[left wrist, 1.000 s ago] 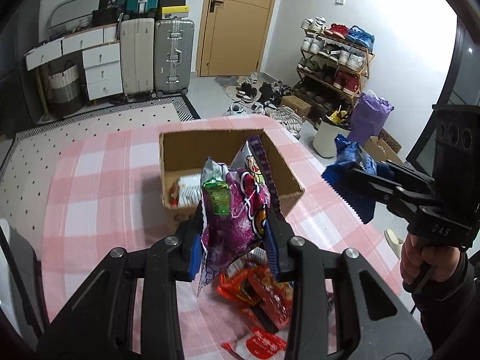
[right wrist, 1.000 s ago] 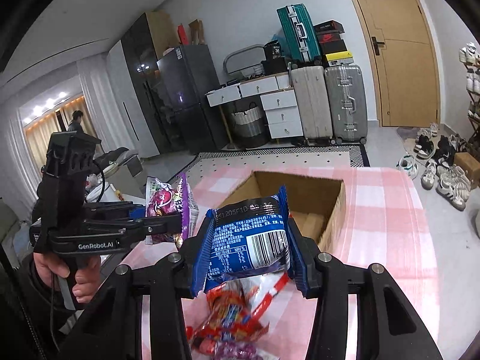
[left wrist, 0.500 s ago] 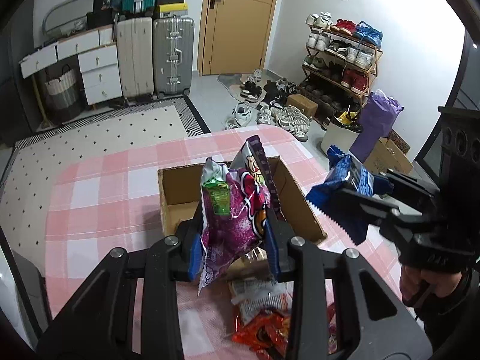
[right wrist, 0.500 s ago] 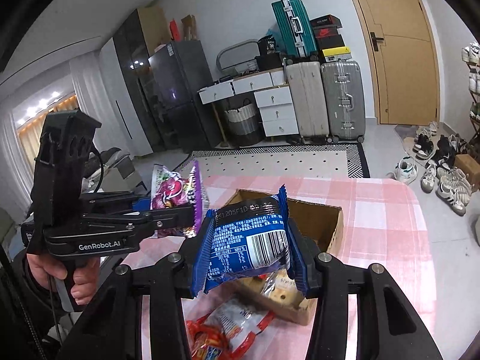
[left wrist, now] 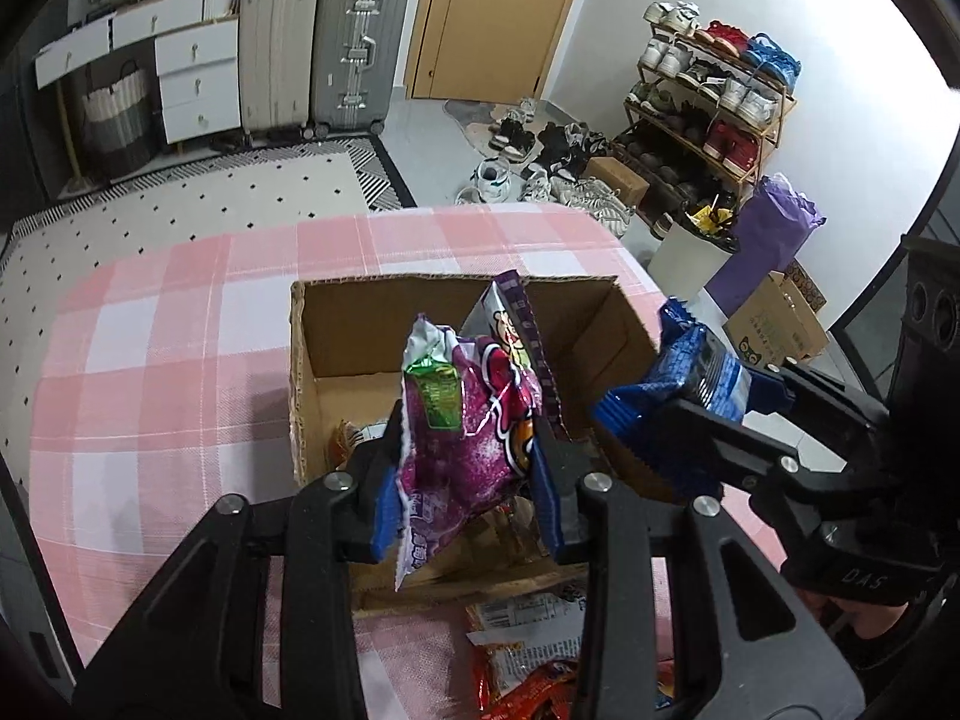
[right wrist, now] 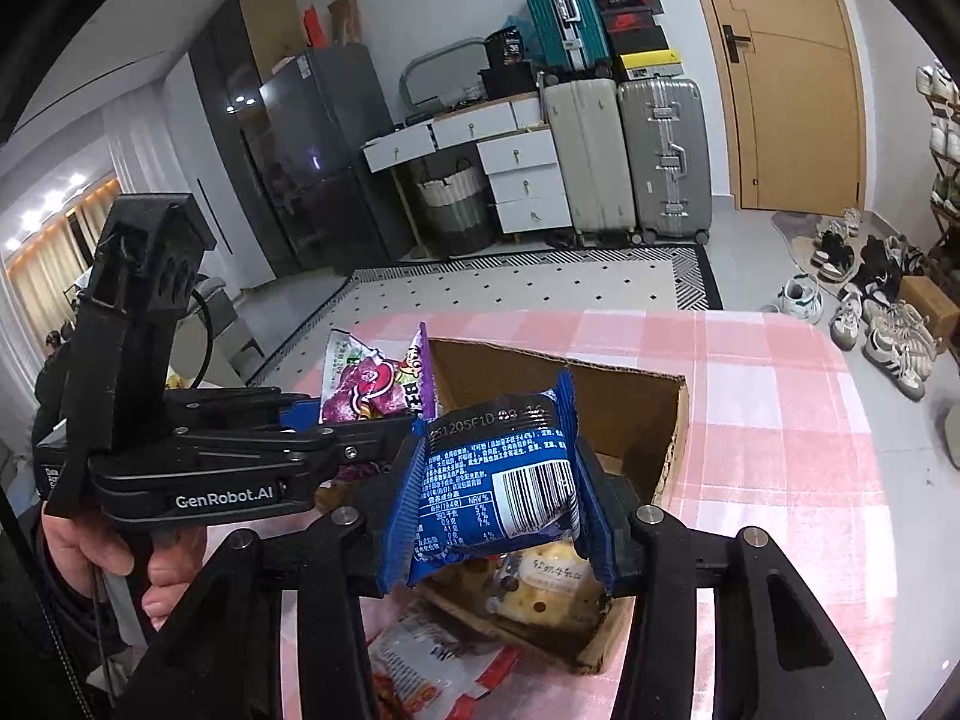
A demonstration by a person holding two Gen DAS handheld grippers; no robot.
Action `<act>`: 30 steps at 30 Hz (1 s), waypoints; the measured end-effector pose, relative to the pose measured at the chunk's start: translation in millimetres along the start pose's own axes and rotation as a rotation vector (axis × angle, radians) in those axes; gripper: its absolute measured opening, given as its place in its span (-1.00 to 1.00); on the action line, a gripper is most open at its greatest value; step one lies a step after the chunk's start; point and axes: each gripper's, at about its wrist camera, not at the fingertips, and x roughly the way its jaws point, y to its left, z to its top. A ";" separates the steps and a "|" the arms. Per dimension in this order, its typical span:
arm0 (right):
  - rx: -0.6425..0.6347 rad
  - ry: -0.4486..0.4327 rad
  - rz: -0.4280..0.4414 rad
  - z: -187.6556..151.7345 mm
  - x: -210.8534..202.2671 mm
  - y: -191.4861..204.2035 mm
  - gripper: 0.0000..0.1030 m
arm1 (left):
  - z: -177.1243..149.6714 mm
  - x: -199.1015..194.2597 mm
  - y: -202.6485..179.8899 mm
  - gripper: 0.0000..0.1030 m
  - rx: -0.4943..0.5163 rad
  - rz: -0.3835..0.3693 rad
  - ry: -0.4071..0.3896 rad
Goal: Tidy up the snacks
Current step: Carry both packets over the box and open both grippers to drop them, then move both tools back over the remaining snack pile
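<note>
An open cardboard box (left wrist: 354, 336) stands on the pink checked table (left wrist: 162, 360). My left gripper (left wrist: 465, 480) is shut on a purple snack bag (left wrist: 474, 426) and holds it above the box's near part. My right gripper (right wrist: 498, 516) is shut on a blue snack packet (right wrist: 504, 486) and holds it above the box (right wrist: 654, 414), over its near corner. The blue packet also shows in the left wrist view (left wrist: 678, 384), and the purple bag in the right wrist view (right wrist: 372, 384). A pastry packet (right wrist: 552, 588) lies inside the box.
Several red and white snack packets (left wrist: 534, 648) lie on the table in front of the box, also in the right wrist view (right wrist: 432, 660). Beyond the table are suitcases (left wrist: 354, 54), a shoe rack (left wrist: 714, 96) and a rug (left wrist: 180, 198).
Both grippers have moved forward with their packets, from over the loose snack pile to above the box. Both stay shut.
</note>
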 end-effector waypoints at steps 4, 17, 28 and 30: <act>0.033 0.019 0.004 -4.5 6.3 -6.0 0.22 | -1.5 14.1 5.6 0.18 -0.024 0.000 0.022; 0.047 -0.066 -0.017 -19.4 -46.6 8.6 0.60 | -36.2 -37.1 -2.9 0.69 0.010 0.085 -0.059; 0.064 -0.128 -0.024 -39.2 -106.1 33.5 0.71 | -66.5 -104.6 -25.7 0.69 0.040 0.144 -0.151; 0.071 -0.131 -0.025 -44.2 -116.2 36.3 0.73 | -72.8 -115.2 -30.8 0.71 0.044 0.152 -0.160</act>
